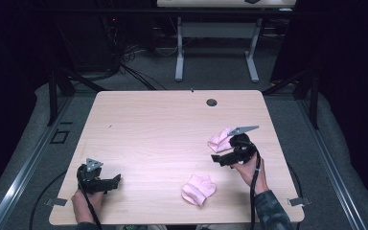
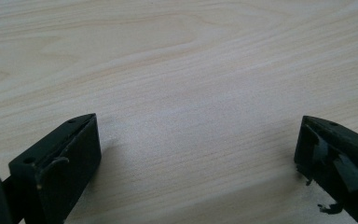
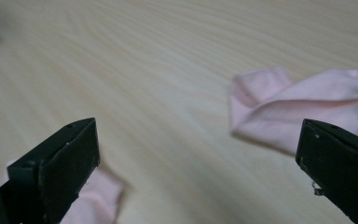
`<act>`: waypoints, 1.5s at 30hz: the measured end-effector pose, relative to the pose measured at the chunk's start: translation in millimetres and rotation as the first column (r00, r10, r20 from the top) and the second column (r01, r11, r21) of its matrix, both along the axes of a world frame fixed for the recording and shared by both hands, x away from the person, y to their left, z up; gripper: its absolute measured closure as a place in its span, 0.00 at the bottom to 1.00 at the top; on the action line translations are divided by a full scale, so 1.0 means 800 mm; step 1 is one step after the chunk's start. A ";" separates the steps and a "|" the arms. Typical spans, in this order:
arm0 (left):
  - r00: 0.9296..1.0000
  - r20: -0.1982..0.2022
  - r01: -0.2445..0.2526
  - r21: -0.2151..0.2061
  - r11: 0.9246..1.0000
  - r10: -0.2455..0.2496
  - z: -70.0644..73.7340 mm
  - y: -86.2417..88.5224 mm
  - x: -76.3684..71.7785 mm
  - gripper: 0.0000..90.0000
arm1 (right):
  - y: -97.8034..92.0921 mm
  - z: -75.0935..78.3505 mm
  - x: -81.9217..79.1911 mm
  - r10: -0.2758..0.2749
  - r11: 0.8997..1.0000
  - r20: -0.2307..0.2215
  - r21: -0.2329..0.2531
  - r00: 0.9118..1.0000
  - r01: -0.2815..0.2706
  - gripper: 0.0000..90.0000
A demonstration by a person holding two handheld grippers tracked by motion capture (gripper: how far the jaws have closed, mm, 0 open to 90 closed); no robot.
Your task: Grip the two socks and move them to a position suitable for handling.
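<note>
Light wood table (image 1: 163,134) on grey carpet, dark room all around, with another desk (image 1: 218,28) at the far end. From the high view, the left gripper (image 1: 116,179) sits at the near left corner of the table, held low in the person's hand, pointing right. The right gripper (image 1: 214,158) is over on the right side, pointing left, with one pink cloth (image 1: 220,139) just behind it on the far side and a second pink cloth (image 1: 199,189) lying nearer the front edge, a bit left of that hand. The two cloths are apart from each other, both crumpled. Left gripper view: jaws spread wide with just bare wood grain between them, nothing held. Right gripper view: jaws also wide apart and empty; one pink cloth (image 3: 298,105) lies folded over ahead on the right, and a bit of the other (image 3: 95,200) peeks out by the left jaw, maybe touching it, but it's too blurry to say.
</note>
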State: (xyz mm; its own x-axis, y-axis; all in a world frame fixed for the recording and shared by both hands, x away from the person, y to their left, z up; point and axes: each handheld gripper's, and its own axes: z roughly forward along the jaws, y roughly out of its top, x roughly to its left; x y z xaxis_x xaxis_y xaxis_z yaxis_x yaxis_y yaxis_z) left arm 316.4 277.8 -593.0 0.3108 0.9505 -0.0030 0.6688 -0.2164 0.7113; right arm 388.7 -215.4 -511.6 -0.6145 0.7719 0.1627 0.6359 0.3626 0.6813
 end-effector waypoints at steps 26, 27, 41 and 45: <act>1.000 0.000 0.000 0.000 1.000 0.000 0.000 0.000 0.000 0.00 | -0.010 -0.066 0.101 -0.173 0.979 -0.059 -0.122 0.983 0.165 0.41; 1.000 0.000 0.000 0.001 1.000 0.000 0.000 0.000 0.000 0.00 | -0.010 -0.066 0.100 -0.174 0.979 -0.061 -0.116 0.983 0.166 0.43; 1.000 0.001 0.000 0.001 1.000 0.000 0.000 0.000 0.000 0.00 | -0.014 -0.071 0.091 -0.171 0.984 -0.049 -0.048 0.984 0.169 0.88; 1.000 0.000 0.001 0.002 1.000 -0.001 0.000 0.000 0.000 0.00 | -0.013 -0.057 0.082 -0.156 0.988 -0.032 -0.007 0.987 0.156 0.90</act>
